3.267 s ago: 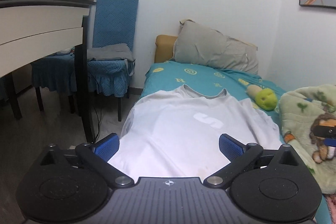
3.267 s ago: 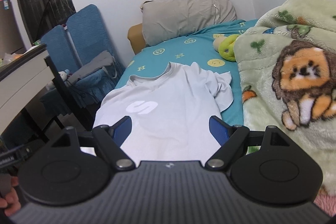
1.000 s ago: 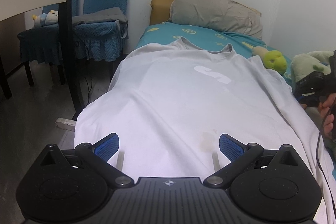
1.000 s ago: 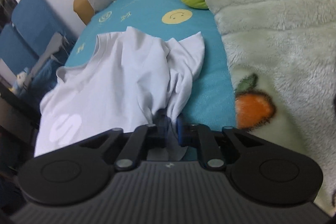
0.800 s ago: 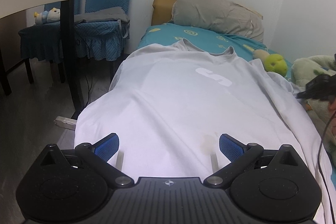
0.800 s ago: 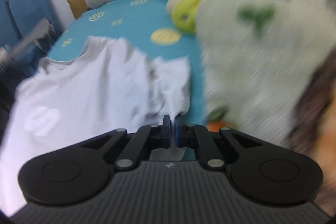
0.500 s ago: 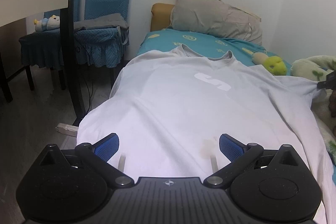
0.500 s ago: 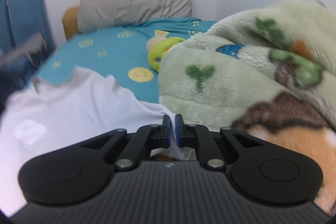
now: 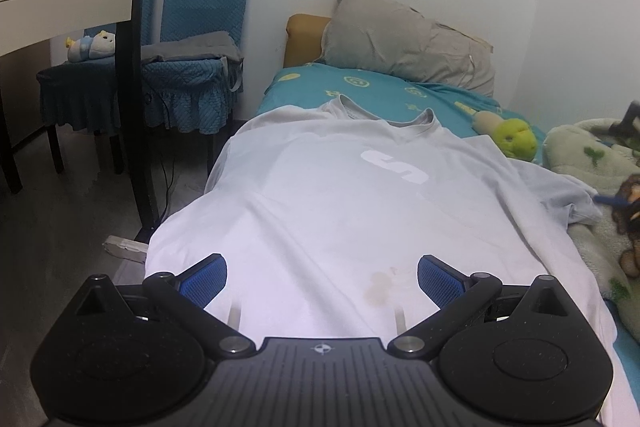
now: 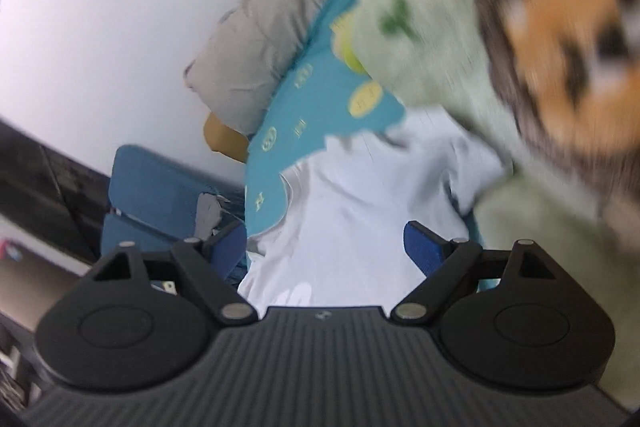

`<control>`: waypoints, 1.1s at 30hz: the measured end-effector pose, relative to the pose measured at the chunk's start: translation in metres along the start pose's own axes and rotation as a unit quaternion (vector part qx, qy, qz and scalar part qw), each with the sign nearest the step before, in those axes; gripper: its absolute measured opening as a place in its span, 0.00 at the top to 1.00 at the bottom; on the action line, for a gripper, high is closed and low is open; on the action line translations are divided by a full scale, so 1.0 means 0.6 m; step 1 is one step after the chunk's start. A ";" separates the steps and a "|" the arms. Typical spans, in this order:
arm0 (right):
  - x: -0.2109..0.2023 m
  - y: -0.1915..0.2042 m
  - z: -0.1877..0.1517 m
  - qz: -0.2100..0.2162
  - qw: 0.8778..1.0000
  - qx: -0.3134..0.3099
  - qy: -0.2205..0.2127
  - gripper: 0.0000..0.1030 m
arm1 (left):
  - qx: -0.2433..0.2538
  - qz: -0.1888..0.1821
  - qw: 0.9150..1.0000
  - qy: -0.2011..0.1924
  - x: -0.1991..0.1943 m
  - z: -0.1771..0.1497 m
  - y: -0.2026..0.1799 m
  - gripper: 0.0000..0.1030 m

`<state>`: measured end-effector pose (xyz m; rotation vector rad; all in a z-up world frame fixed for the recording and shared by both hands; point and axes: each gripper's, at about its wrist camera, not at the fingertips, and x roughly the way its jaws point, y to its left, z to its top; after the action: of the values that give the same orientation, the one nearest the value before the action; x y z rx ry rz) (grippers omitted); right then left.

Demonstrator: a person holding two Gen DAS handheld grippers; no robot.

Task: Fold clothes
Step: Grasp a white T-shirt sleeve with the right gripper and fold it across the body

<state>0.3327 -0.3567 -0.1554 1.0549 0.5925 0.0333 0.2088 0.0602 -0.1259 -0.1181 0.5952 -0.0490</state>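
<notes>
A white T-shirt (image 9: 344, 195) with a white logo lies front up on the teal bed sheet (image 9: 384, 87), collar toward the pillow. Its right sleeve (image 9: 560, 191) lies spread out against the green blanket. My left gripper (image 9: 322, 273) is open and empty, low over the shirt's hem. My right gripper (image 10: 324, 245) is open and empty, raised and tilted above the shirt (image 10: 360, 211), beside the blanket; this view is blurred by motion.
A green fleece blanket with a lion print (image 9: 600, 187) is heaped on the bed's right side. A grey pillow (image 9: 404, 43) and a green plush toy (image 9: 508, 135) lie at the head. Blue chairs (image 9: 192, 39) and a desk (image 9: 60, 3) stand left of the bed.
My right gripper pulled the right sleeve outward toward the blanket, then opened and let it go, and has swung up and tilted. The left gripper has stayed open over the hem.
</notes>
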 end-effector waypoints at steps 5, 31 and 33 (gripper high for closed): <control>0.071 -0.032 -0.009 -0.081 0.997 -0.009 -0.001 0.15 | -0.006 -0.007 1.000 0.006 0.008 -0.002 0.002 0.00; 0.195 0.047 0.057 -0.167 0.950 -0.204 -0.168 0.93 | -0.030 0.003 0.999 0.021 0.059 -0.001 0.022 0.00; 0.185 0.050 0.065 -0.176 0.942 -0.231 -0.167 0.93 | -0.026 0.010 0.999 0.019 0.057 0.001 0.024 0.00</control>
<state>0.4523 -0.3398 -0.1660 0.4705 0.4258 -0.3027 0.2378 0.0716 -0.1465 -0.1613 0.6354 -0.0158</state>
